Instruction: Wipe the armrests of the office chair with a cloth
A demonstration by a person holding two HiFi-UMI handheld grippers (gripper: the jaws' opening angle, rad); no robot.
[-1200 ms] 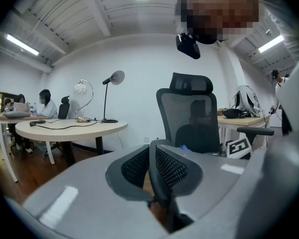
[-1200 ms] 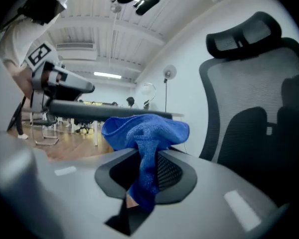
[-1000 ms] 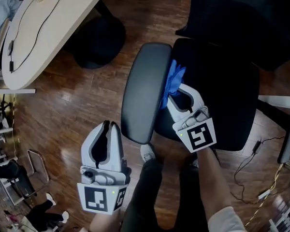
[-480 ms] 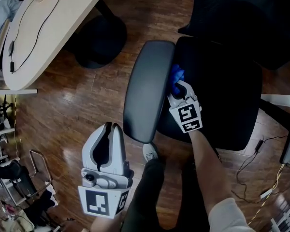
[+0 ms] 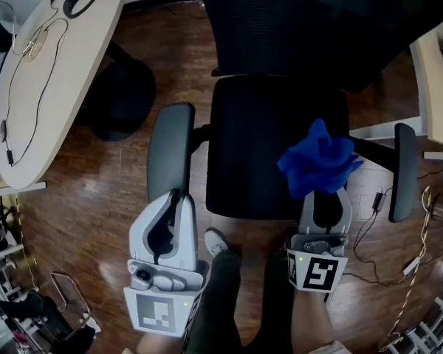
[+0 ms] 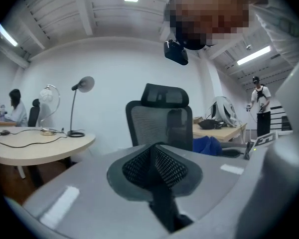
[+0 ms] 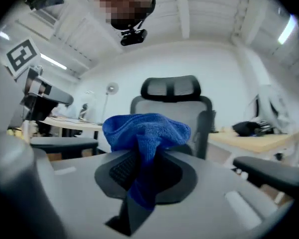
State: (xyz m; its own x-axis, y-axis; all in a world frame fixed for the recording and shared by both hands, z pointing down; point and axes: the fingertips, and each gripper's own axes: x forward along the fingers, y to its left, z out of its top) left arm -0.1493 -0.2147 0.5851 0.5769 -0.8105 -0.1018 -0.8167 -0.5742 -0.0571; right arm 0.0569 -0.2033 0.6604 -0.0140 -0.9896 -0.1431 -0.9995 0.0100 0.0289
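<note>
The black office chair's seat (image 5: 258,146) faces me, with its left armrest (image 5: 170,150) and its right armrest (image 5: 404,169) on either side. My right gripper (image 5: 323,192) hovers over the seat's front right corner, shut on a bunched blue cloth (image 5: 317,161) that sticks up past the fingertips. In the right gripper view the cloth (image 7: 147,131) fills the shut jaws of the right gripper (image 7: 144,158), with the chair back (image 7: 172,108) behind. My left gripper (image 5: 176,198) is shut and empty, just in front of the left armrest's near end. The left gripper (image 6: 154,153) points at the chair back (image 6: 162,118).
A pale oval desk (image 5: 44,87) with cables and a lamp base stands at the left, its dark foot (image 5: 118,98) close to the left armrest. Another desk edge (image 5: 435,72) and loose cables (image 5: 399,271) lie at the right. My legs and a shoe (image 5: 221,242) are below the seat.
The right gripper has carried the blue cloth away from the inner side of the left armrest, rightward over the seat. The view now takes in the whole chair. The left gripper stays shut.
</note>
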